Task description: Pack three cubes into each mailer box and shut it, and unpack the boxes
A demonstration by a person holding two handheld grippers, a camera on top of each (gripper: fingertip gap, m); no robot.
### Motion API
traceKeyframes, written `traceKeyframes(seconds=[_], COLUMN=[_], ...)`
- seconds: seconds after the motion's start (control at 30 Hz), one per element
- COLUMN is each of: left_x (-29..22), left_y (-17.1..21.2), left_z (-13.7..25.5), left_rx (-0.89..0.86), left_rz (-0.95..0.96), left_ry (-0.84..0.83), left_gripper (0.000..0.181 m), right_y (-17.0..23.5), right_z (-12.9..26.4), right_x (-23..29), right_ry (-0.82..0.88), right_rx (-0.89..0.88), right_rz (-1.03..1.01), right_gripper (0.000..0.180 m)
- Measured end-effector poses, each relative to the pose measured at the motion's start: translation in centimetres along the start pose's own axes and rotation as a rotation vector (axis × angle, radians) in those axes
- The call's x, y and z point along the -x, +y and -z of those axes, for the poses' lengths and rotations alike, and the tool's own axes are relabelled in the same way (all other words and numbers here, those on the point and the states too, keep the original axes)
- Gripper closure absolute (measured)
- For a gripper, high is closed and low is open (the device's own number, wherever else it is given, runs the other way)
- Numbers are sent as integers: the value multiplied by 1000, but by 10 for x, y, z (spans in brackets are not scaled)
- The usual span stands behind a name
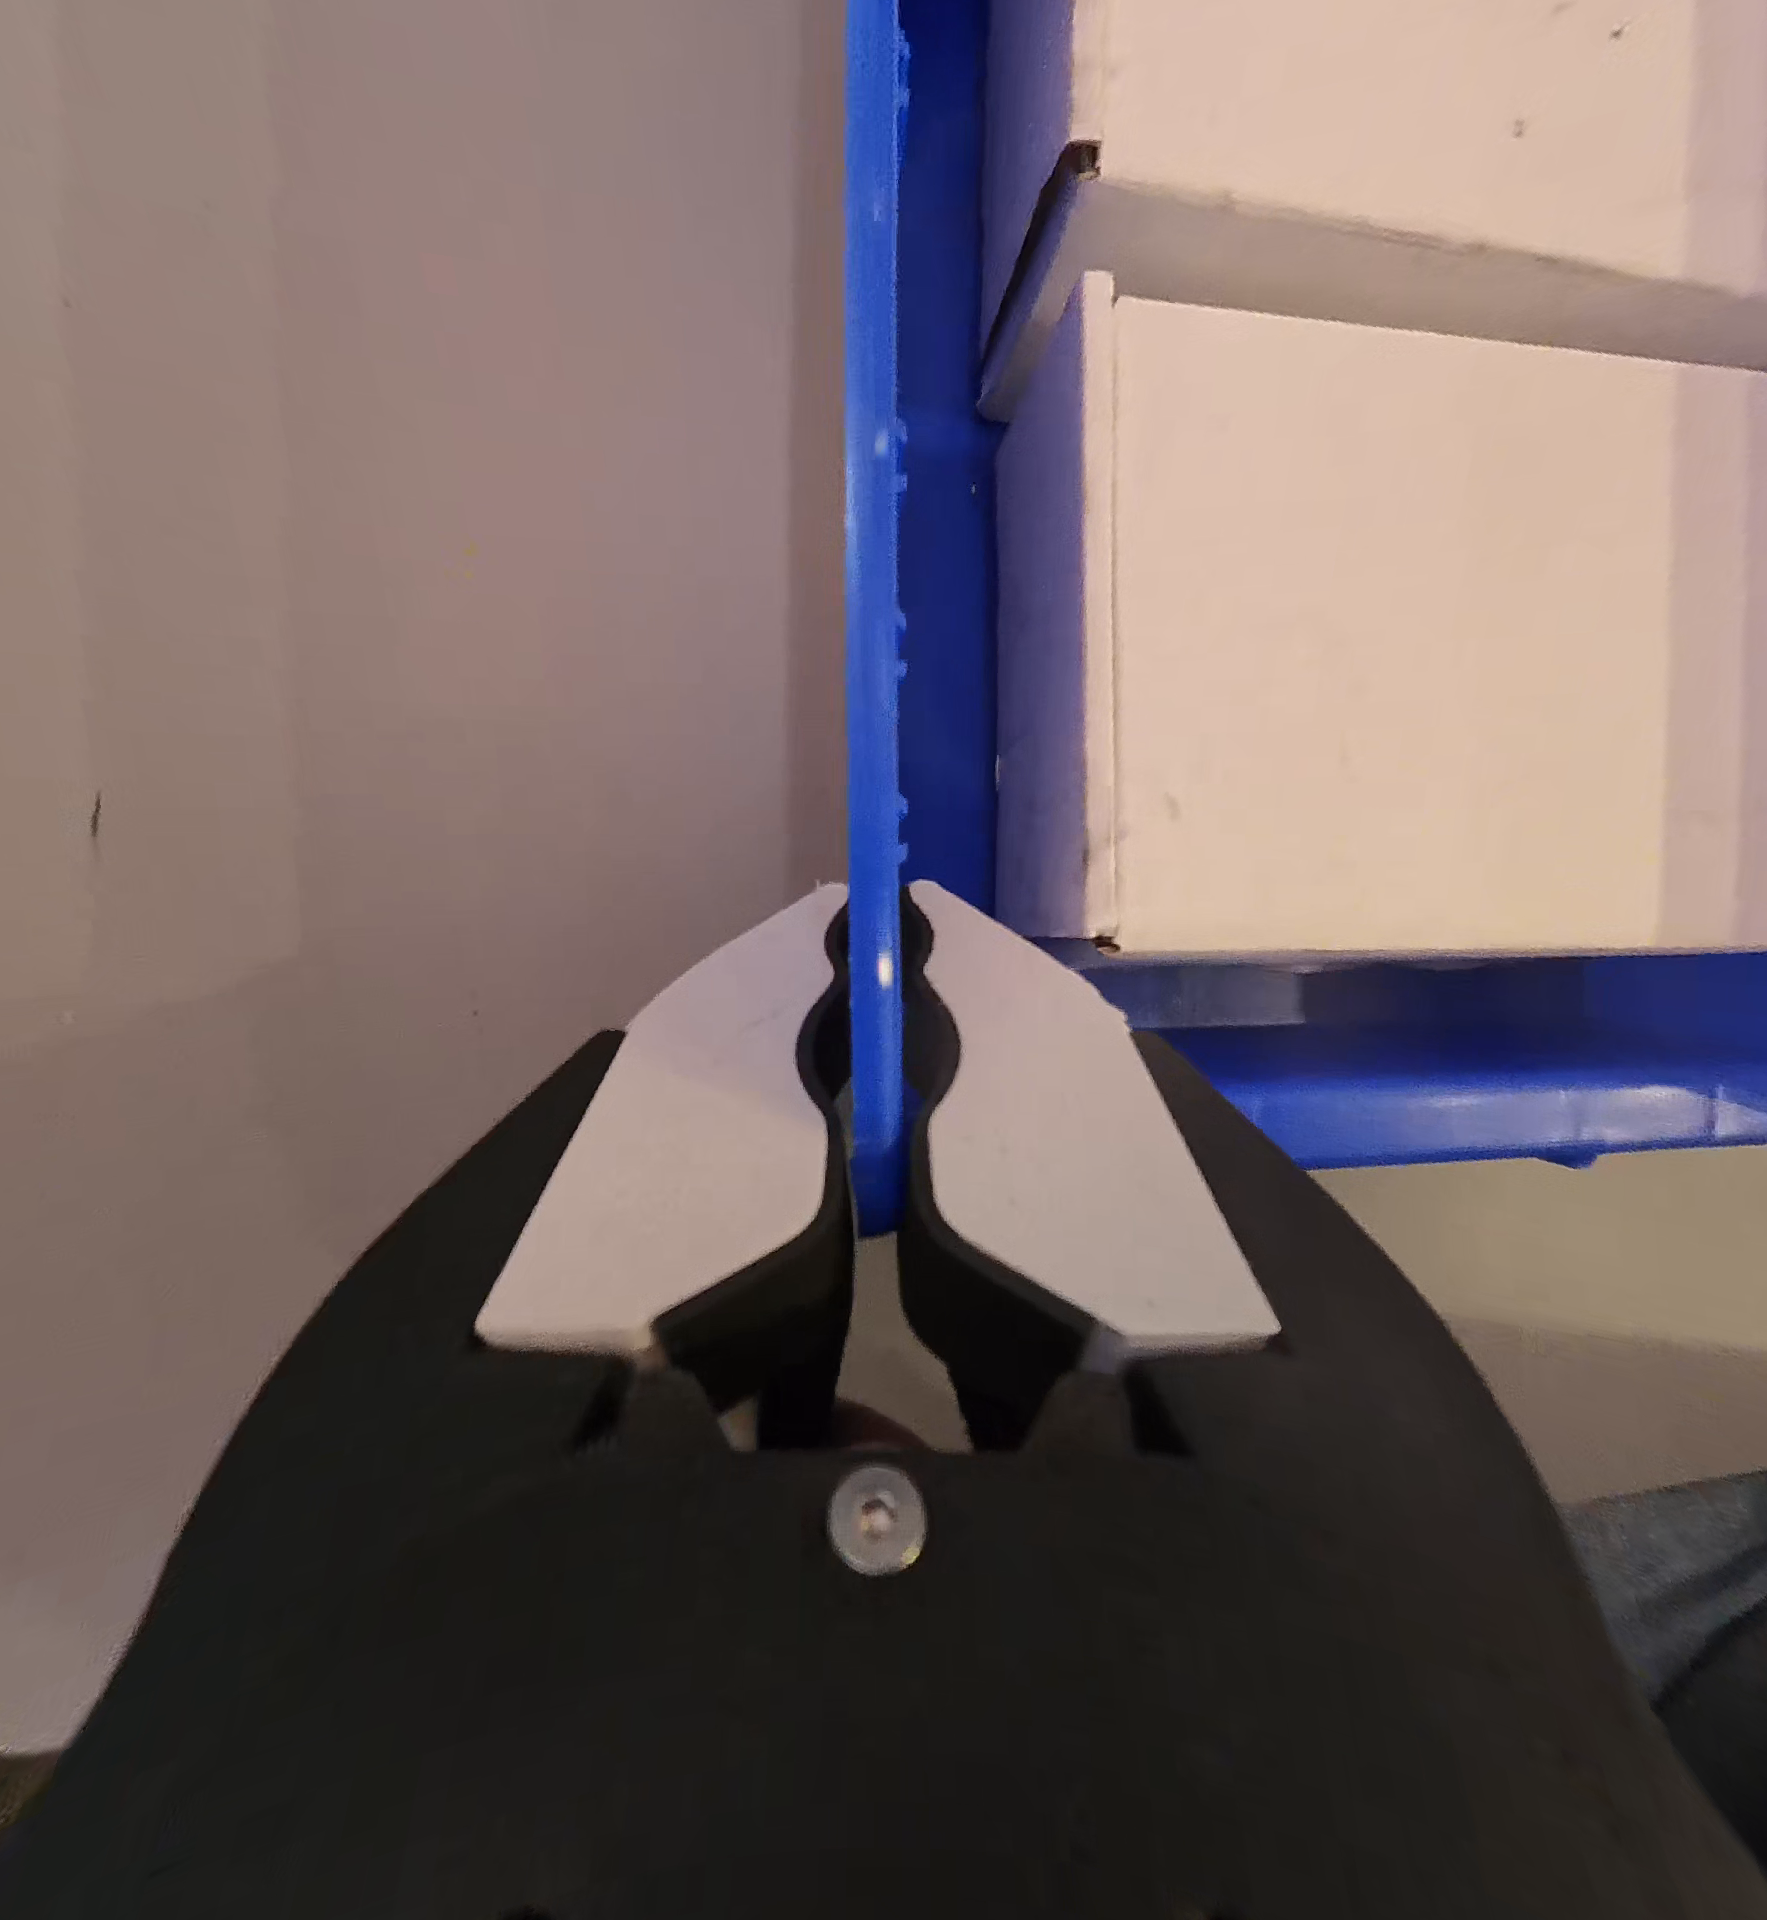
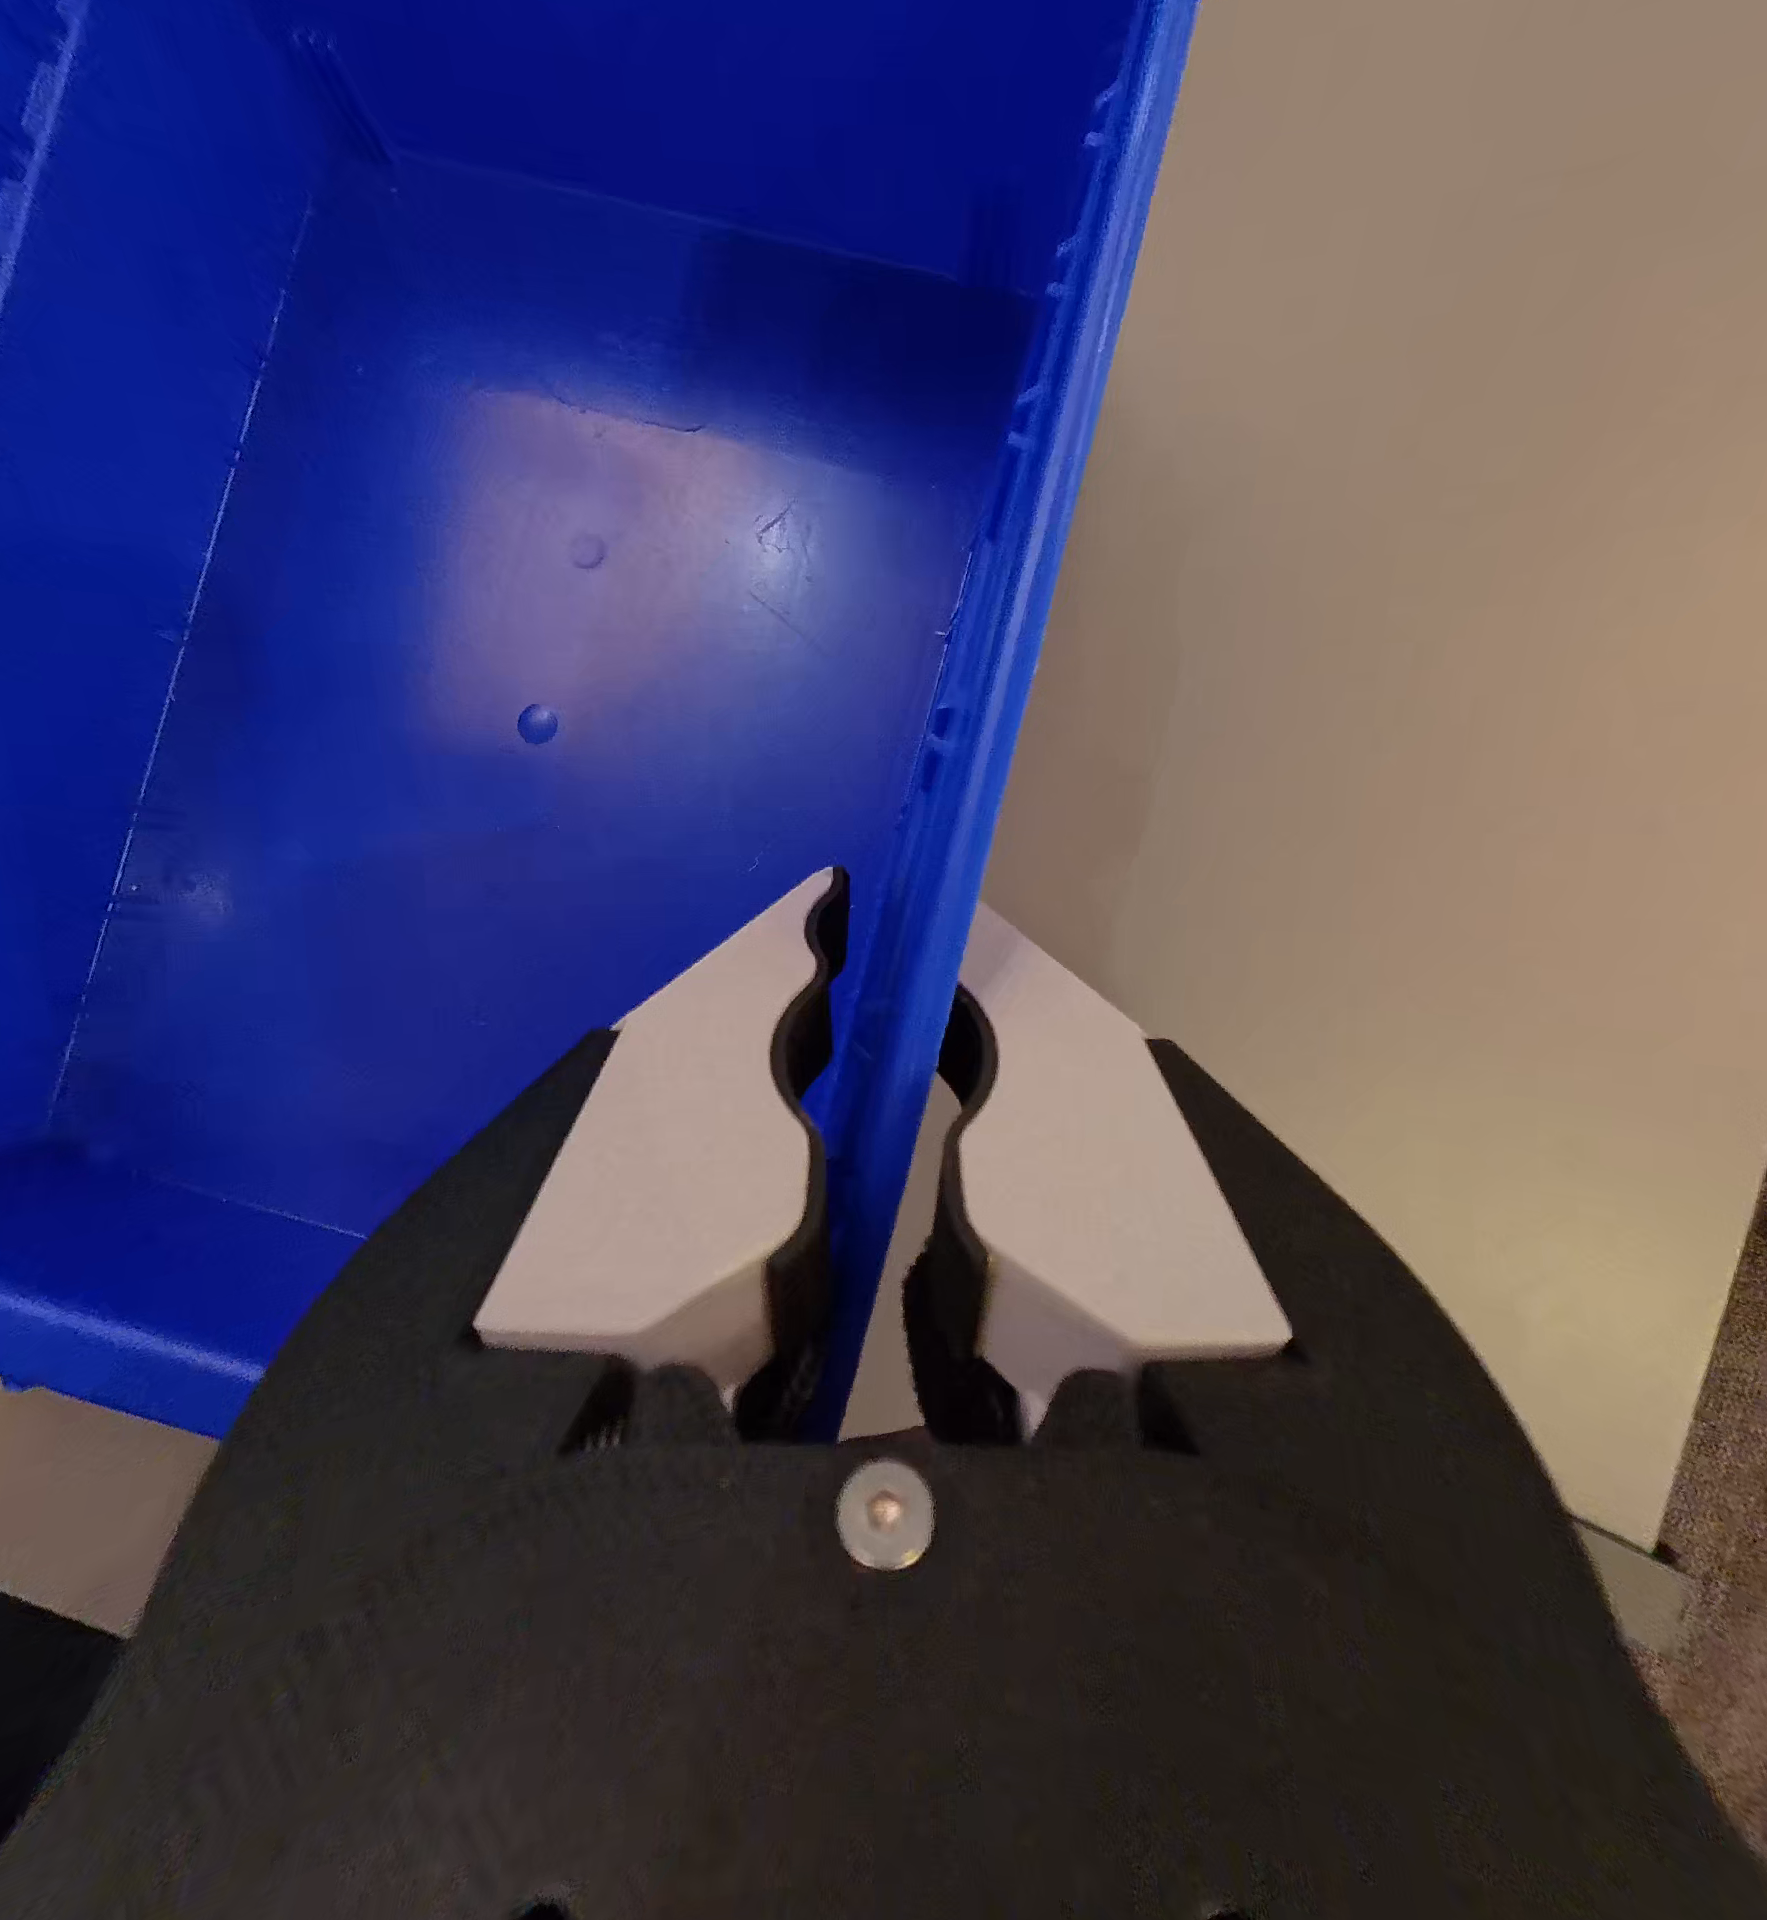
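**Two grippers, one blue bin: carrying it level**

Two grips hold this bin by opposite walls. Nearest you, the left gripper (image 1: 874,935) is clamped on the left wall of the blue bin (image 1: 871,520), jaws narrow with the rim between them. Likewise, the right gripper (image 2: 894,940) pinches the right wall, though its far fingertip sits behind the plastic. Beyond the left jaws, two white mailer boxes (image 1: 1430,665) lie closed inside the bin, one behind the other; no cubes are visible. The right-hand part of the bin floor (image 2: 598,582) is bare. Underneath lies a pale tabletop (image 2: 1430,623). Keep both wrists at matching height and move them together, so the boxes probably will not slide. Squeeze evenly; thin rims may slip.
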State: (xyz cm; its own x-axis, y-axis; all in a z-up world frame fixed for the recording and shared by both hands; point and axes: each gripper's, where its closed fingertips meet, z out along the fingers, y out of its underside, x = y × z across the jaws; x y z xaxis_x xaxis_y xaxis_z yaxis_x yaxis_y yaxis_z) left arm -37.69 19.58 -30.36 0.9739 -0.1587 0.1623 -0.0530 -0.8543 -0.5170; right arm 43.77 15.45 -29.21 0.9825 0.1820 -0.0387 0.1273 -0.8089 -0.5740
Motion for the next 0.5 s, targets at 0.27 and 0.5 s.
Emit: traceKeyframes(seconds=[0.27,0.5], left_x=[7,4], left_y=[8,3], left_z=[6,4], left_rx=[-22,-59], left_rz=[48,59], left_ry=[-13,31], left_gripper=[177,172], right_y=[-7,-10], right_z=[-5,-6], right_x=[-17,-17], right_ry=[8,15], right_rx=[8,-5], right_rz=[-12,-4], right_gripper=[169,145])
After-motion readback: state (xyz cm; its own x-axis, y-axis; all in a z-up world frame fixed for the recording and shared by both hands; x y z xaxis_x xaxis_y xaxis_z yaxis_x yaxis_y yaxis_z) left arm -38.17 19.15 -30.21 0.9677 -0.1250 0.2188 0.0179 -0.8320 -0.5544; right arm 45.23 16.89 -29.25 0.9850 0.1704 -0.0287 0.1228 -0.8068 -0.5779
